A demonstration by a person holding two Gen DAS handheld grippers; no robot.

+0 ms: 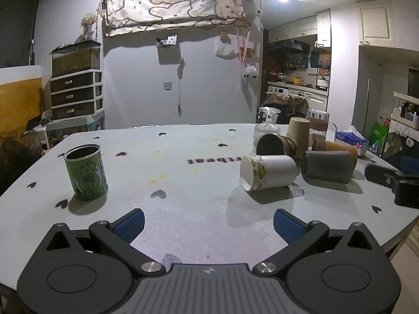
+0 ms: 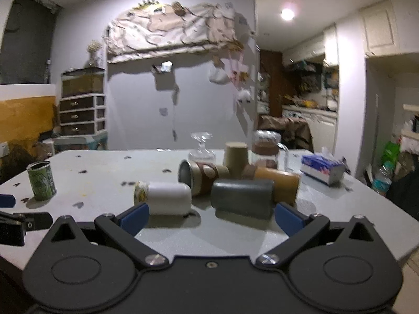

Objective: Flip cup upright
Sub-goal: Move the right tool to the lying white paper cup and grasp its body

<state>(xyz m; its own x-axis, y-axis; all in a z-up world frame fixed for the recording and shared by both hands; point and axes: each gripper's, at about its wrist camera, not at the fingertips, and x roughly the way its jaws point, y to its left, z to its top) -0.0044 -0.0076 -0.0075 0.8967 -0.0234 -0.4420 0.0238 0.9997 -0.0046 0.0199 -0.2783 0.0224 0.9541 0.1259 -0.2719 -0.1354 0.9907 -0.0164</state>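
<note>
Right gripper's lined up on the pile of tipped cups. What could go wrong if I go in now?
1. The grey cup lies against the orange-brown cup and the steel-lined cup; lifting it may set those rolling.
2. The white cup lies on its side just ahead of the right gripper and its left finger, so a sweep could knock it away.
3. The glass jar stands close behind.

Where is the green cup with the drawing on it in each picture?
Left wrist view: the green cup stands upright on the left of the table, near the camera.
Right wrist view: the green cup stands upright at the far left, smaller and farther off.
Shared landmark: the white cup lies on its side, to the right of the green cup in both.
</note>
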